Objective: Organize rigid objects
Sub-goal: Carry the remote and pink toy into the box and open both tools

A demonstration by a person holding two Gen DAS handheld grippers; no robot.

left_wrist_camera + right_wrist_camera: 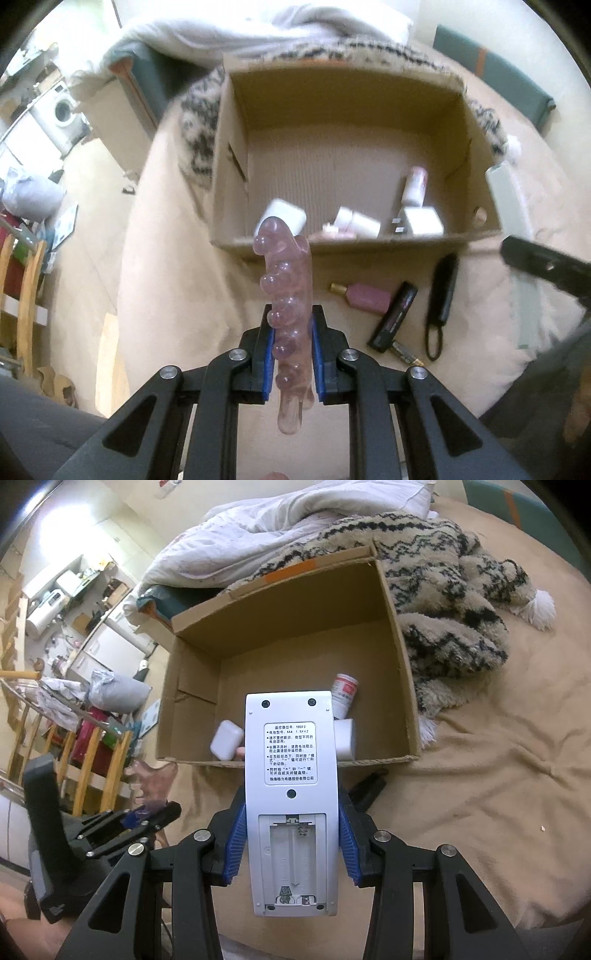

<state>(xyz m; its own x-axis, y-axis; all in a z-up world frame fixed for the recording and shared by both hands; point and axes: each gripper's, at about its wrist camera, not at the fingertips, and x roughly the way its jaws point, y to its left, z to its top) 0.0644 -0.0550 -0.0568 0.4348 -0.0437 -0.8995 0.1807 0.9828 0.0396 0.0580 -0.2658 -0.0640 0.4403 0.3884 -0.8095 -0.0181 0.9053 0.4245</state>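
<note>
- A translucent pink knobbed comb-like tool [286, 314], possibly a crystal or resin massage comb though the blur leaves this uncertain, is pinched between the blue pads of the left gripper [291, 332], which is closed on its lower half.
- The tool is held upright in the air, just short of the near wall of the cardboard box [343, 92].
- It is judged stiff, smooth and probably brittle; a grip on the flat shaft below the knobs, as taken here, should keep it from slipping, and a gentle set-down is advised.
- A white remote control [291, 775], back side up with its battery cover missing, is clamped across its width by the right gripper [291, 834].
- The remote is judged light, rigid and slick-sided; it is held over the bed sheet [480, 812], its far end reaching above the box's near wall.
- Inside the box already lie a white earbud case [226, 744], a small white bottle [344, 694] and a white block [347, 738].
- Left on the sheet near the box are a pink perfume bottle [365, 297], a black tube [395, 317], a battery [406, 352] and a black looped item [441, 295].
- A patterned fleece blanket [454, 602] crowds the box's far and right walls; the box's near wall must be cleared by both loads.
</note>
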